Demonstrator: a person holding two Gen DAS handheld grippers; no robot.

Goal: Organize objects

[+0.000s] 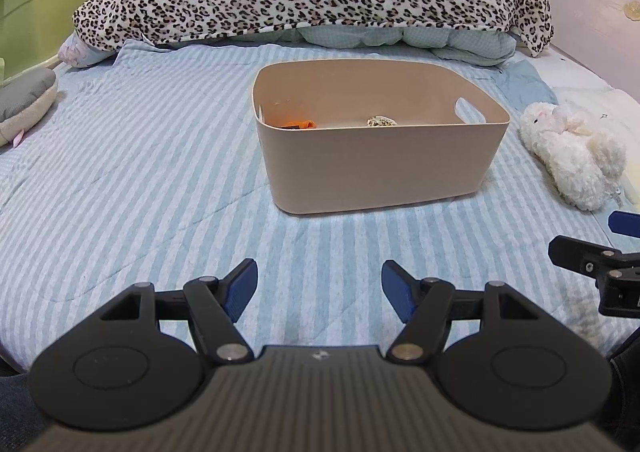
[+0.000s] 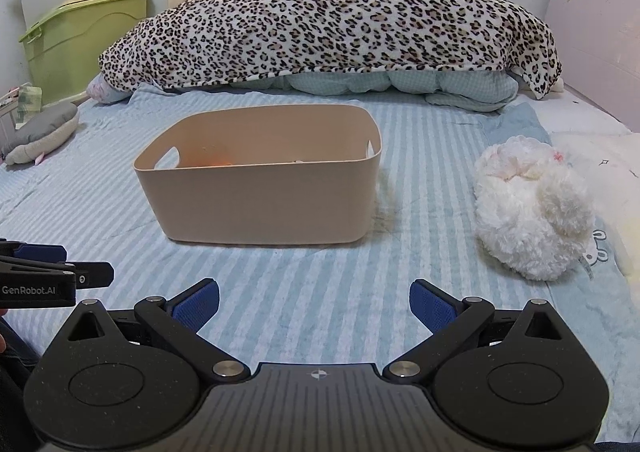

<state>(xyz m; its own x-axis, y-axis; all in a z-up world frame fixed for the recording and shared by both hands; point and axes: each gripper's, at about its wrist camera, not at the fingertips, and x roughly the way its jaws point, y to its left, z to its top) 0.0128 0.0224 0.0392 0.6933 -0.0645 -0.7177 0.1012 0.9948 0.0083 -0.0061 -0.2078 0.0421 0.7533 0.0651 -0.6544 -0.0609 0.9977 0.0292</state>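
A beige plastic bin stands on the striped bed; it also shows in the right wrist view. Inside lie an orange item and a small speckled item. A white fluffy plush toy lies on the bed right of the bin, also in the right wrist view. My left gripper is open and empty, low over the bed in front of the bin. My right gripper is open and empty, also in front of the bin, left of the plush.
A leopard-print blanket over bedding fills the far end of the bed. A grey cushion lies at the left edge. Green and cream storage boxes stand at the left. A pink wall panel is on the right.
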